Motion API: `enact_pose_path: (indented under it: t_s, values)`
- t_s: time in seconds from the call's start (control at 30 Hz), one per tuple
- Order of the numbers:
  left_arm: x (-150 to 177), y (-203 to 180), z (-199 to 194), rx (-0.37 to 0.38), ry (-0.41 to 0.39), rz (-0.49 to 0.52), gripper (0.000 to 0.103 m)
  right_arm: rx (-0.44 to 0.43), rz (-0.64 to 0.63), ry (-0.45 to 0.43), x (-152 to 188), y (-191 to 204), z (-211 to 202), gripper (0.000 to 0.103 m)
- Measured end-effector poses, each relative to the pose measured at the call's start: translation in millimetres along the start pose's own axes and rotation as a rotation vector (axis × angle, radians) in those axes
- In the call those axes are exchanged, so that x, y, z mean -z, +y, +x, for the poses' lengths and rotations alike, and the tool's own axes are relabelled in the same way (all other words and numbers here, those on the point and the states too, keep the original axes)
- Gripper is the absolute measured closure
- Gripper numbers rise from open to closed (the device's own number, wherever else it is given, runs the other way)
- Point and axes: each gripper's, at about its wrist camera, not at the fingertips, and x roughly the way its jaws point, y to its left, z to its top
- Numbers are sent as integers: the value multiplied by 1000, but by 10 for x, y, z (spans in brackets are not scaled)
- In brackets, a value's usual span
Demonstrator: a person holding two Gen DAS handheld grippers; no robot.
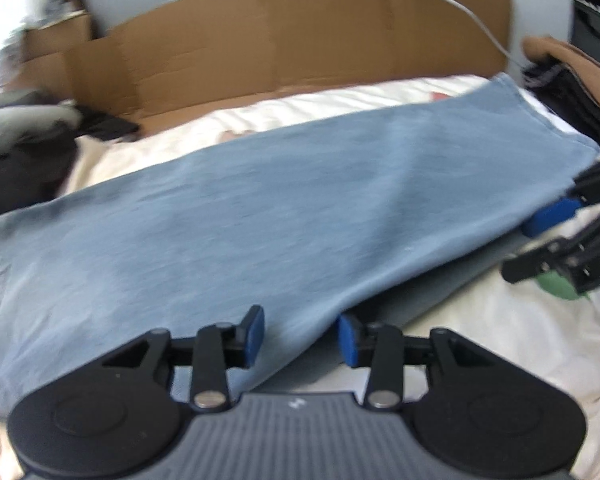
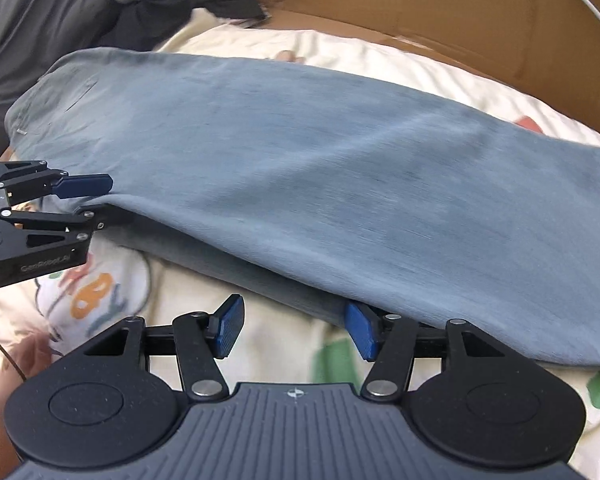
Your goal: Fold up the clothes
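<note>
Jeans [image 1: 260, 208]: blue, folded in half on the cream bedsheet [image 1: 500, 344], stretching from 8 to 2 o'clock.
Your left gripper [image 1: 302, 336]: fingers spread, front edge between them.
Your right gripper [image 2: 296, 328]: released, at the jeans' near edge.

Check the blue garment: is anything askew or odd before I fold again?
The blue garment is not folded square: along its near edge a lower layer sticks out from under the top layer. Both views are blurred, so finer creases can't be judged. Nothing looks damaged.

Folded trousers [image 1: 284, 200] lying lengthwise across bedsheet [image 1: 480, 344]; cardboard sheet [image 1: 300, 40] behind; left gripper [image 1: 301, 336] and right gripper [image 2: 294, 326] at near edge, clothes heap [image 2: 60, 20] far left.
</note>
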Motion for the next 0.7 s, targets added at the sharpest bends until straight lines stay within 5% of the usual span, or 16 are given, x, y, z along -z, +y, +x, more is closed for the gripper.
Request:
enact_pose_path:
  t_s: [0.27,0.53,0.7]
  values:
    - [263,259,-93,-96,-19,-147,60,-46,-42,-15,-92,502,107,43]
    - [462,573,-221,-174,-46,-163,58,-97,-99,-12,-194,1012,245,43]
    - [615,786,-394,-216,-68,-209,48,-143,-180,8,-327,1351,367,43]
